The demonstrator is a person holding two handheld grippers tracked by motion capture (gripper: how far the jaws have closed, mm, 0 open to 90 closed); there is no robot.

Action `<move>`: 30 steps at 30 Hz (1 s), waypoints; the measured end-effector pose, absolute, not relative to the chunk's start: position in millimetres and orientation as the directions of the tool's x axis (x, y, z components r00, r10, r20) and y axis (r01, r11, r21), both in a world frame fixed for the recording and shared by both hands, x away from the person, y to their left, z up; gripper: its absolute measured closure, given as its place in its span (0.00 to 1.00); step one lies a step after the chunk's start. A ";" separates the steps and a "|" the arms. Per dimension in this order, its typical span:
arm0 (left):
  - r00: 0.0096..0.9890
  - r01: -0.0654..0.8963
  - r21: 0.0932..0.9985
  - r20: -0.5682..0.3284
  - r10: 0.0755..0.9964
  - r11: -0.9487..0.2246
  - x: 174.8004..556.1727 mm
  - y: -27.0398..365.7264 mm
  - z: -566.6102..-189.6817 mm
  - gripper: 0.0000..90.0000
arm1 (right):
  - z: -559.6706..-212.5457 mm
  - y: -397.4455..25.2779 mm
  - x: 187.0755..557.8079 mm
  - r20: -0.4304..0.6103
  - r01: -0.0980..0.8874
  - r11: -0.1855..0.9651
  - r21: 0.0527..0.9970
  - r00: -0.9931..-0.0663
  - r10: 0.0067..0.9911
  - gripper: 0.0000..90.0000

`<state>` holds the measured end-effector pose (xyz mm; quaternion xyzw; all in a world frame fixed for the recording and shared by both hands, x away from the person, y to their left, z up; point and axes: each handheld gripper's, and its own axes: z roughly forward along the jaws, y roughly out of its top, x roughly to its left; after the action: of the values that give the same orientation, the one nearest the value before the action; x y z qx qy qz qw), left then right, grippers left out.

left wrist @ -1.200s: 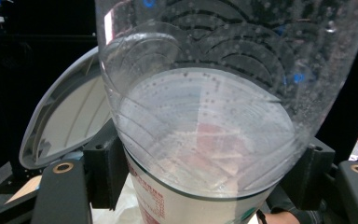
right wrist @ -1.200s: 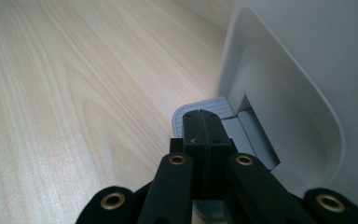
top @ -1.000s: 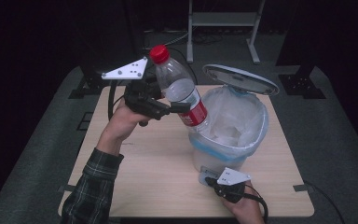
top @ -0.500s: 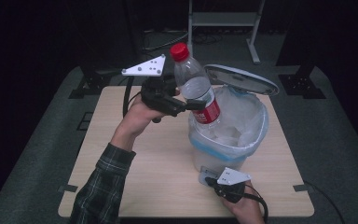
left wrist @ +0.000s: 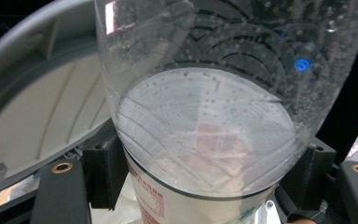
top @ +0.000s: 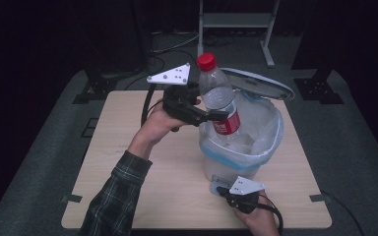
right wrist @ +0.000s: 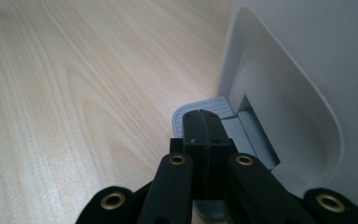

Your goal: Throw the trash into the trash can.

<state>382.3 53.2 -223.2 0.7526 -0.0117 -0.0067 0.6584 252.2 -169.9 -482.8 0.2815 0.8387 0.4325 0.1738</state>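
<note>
A clear plastic bottle with a red cap and red label is held upright in my left gripper, which is shut on its body. Its lower end hangs in the mouth of a white pedal bin lined with a bag. The bin's lid stands raised behind the bottle. In the left gripper view the bottle sits between the black jaws, with the lid to its left. My right gripper is at the bin's foot. It is shut, with its tips resting on the grey pedal.
The bin takes up the right half of the wooden table. Bare tabletop lies to the left and in front. A cable trails from the left gripper. Beyond the table are dark floor and a metal stand.
The left gripper has carried the bottle to the right and down, from beside the bin to over its open mouth. The right gripper has stayed on the pedal.
</note>
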 end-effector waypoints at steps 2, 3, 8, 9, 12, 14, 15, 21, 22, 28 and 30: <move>1.000 -0.017 0.989 0.013 -0.023 -0.150 382.6 49.7 -225.4 0.31 | -482.8 -169.9 252.3 -0.050 0.320 0.468 0.824 -0.781 0.622 1.00; 1.000 -0.017 0.989 0.013 -0.023 -0.150 382.6 49.7 -225.4 0.30 | -482.8 -169.9 252.3 -0.050 0.320 0.468 0.824 -0.781 0.622 1.00; 1.000 -0.008 0.986 0.005 -0.018 -0.166 385.2 42.6 -236.3 0.30 | -482.8 -170.0 252.3 -0.048 0.321 0.467 0.824 -0.782 0.622 1.00; 1.000 -0.005 0.986 0.002 -0.017 -0.168 385.8 41.7 -238.0 0.30 | -482.8 -170.0 252.3 -0.048 0.321 0.467 0.824 -0.782 0.622 1.00; 1.000 0.003 0.984 -0.007 -0.019 -0.177 387.2 39.0 -243.4 0.30 | -482.8 -170.0 252.3 -0.048 0.321 0.467 0.824 -0.782 0.622 1.00; 1.000 0.004 0.984 -0.008 -0.021 -0.180 387.6 38.2 -245.1 0.30 | -482.8 -170.0 252.4 -0.047 0.322 0.467 0.824 -0.782 0.621 1.00; 1.000 0.003 0.983 -0.007 -0.022 -0.181 387.7 38.2 -245.5 0.30 | -482.8 -170.0 252.4 -0.047 0.322 0.467 0.824 -0.782 0.621 1.00; 1.000 0.006 0.984 -0.012 -0.029 -0.177 386.8 38.2 -245.5 0.26 | -482.8 -170.0 252.4 -0.046 0.322 0.466 0.824 -0.782 0.621 1.00; 1.000 0.007 0.984 -0.012 -0.029 -0.177 386.5 38.5 -245.3 0.26 | -482.8 -170.0 252.4 -0.046 0.322 0.466 0.824 -0.782 0.622 1.00; 1.000 0.006 0.985 -0.010 -0.020 -0.173 385.8 42.8 -244.4 0.25 | -482.8 -170.2 252.3 -0.047 0.322 0.466 0.824 -0.781 0.622 1.00; 1.000 0.007 0.986 -0.010 -0.016 -0.169 385.4 45.4 -244.5 0.25 | -482.8 -170.2 252.3 -0.047 0.322 0.467 0.824 -0.781 0.623 1.00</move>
<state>385.4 45.4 -244.5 0.7645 -0.0028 -0.0091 0.6446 252.3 -170.2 -482.8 0.2816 0.8385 0.4330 0.1737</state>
